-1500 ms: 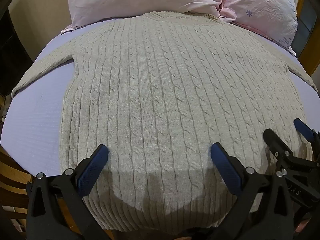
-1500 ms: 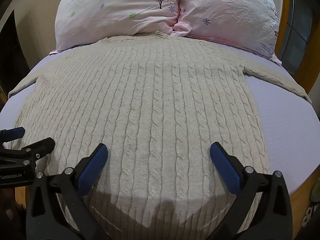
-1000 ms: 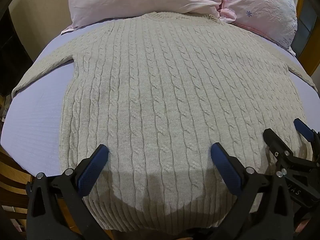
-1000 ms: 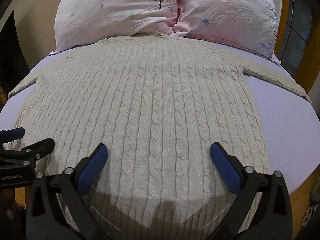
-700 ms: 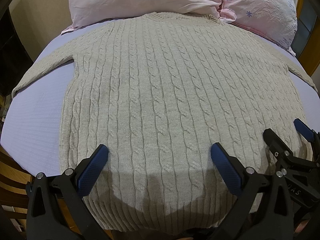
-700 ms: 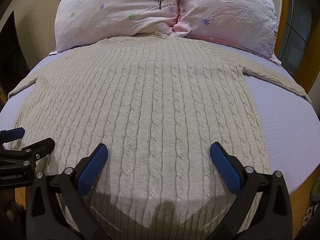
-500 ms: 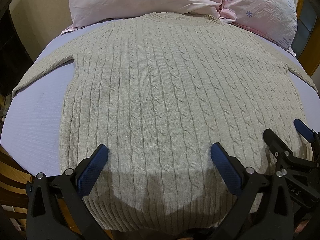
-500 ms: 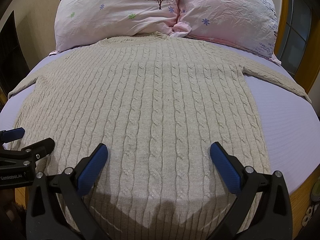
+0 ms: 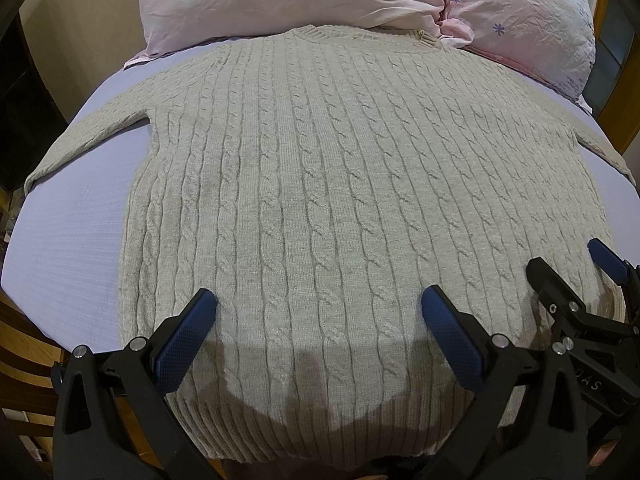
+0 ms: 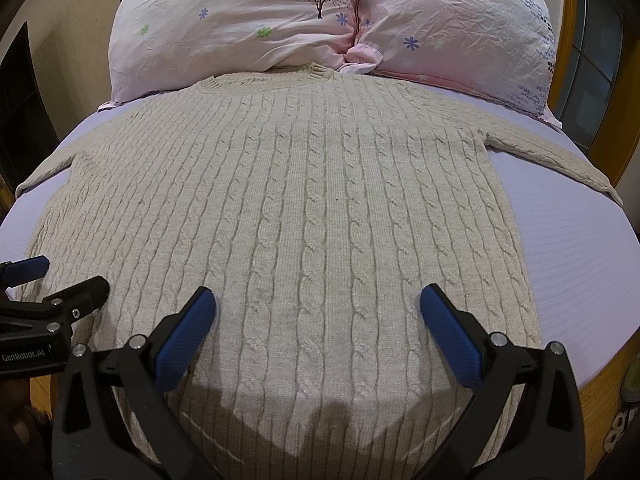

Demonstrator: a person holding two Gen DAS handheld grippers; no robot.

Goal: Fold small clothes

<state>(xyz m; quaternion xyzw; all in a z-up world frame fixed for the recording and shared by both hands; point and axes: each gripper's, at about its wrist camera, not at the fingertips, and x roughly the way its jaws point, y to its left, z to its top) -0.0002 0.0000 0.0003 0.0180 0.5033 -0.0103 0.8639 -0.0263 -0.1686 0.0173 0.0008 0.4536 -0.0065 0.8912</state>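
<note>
Lavender sheeting is covering the bed (image 9: 60,240), with two pink pillows (image 10: 248,24) at its head. We are hovering over a cream cable-knit sweater (image 9: 340,200) lying flat, collar toward the pillows, sleeves spread outward. Our left claw (image 9: 316,320) and right claw (image 10: 316,316) are both gaping wide — gripping nothing. We are judging the knit soft, thick and stretchy — best pinched at the ribbed hem corners or a cuff.

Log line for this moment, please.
sweater: flat on bed, unfolded | left gripper: open above hem | right gripper: open above hem
</note>
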